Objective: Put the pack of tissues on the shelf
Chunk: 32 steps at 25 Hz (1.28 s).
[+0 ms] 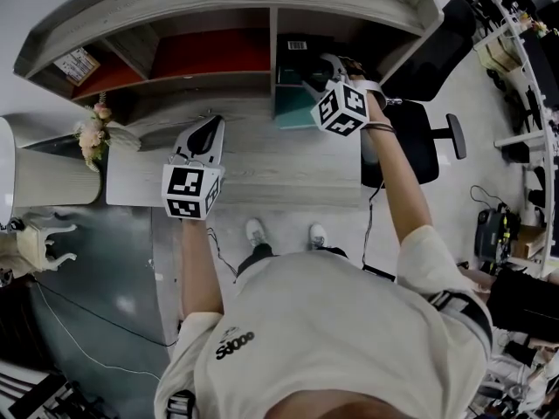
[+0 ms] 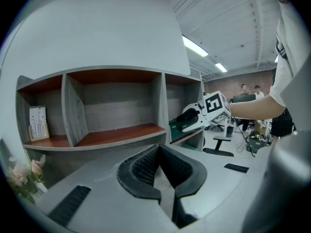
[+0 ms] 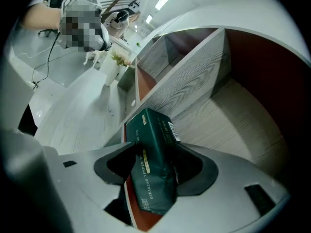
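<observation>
The dark green pack of tissues point(image 3: 153, 171) leans tilted between the jaws of my right gripper point(image 3: 150, 188), its lower end just above the red floor of the shelf point(image 3: 184, 86). The pads press its sides. From the head view, the right gripper point(image 1: 330, 66) reaches into the rightmost compartment, where the pack point(image 1: 293, 59) shows as a dark block. The left gripper view has the same pack point(image 2: 177, 125) at the compartment's mouth. My left gripper point(image 1: 208, 127) hovers over the table in front of the middle compartment, jaws together and empty point(image 2: 167, 192).
A small printed card point(image 1: 77, 64) leans in the shelf's left compartment; the middle compartment point(image 2: 116, 115) holds nothing. A teal box point(image 1: 293, 110) sits under the right compartment. Pale flowers point(image 1: 92, 133) stand left of the white table point(image 1: 262, 182). A black office chair point(image 1: 419, 138) is at the right.
</observation>
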Available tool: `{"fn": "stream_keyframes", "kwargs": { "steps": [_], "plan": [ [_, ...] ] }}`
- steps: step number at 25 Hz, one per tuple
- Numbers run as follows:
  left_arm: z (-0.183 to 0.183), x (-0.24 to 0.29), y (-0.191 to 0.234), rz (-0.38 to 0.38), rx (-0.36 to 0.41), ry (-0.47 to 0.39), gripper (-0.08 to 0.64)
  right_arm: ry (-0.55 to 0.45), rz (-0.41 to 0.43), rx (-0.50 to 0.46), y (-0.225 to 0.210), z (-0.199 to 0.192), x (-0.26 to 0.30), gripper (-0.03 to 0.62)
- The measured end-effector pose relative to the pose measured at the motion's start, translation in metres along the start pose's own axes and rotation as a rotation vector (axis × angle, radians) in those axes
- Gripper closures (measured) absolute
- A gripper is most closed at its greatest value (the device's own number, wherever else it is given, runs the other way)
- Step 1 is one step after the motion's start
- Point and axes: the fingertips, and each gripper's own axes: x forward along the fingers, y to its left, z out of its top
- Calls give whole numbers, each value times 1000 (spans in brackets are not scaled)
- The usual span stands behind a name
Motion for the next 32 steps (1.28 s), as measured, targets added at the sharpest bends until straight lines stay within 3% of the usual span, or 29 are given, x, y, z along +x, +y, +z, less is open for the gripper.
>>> {"fn": "stream_keyframes", "kwargs": {
  "steps": [10,23,32],
  "plan": [
    [-10,-3,9,11,-16,12,541,20,-8,-8,-7,-5,10,347],
    [-6,-1,23,-16,5,8,541,77,-77,54,-11,-10,12,356],
    [-2,-3,28,-43,28,15,541,1,-79,15,-24,-3,30,356]
  ]
}}
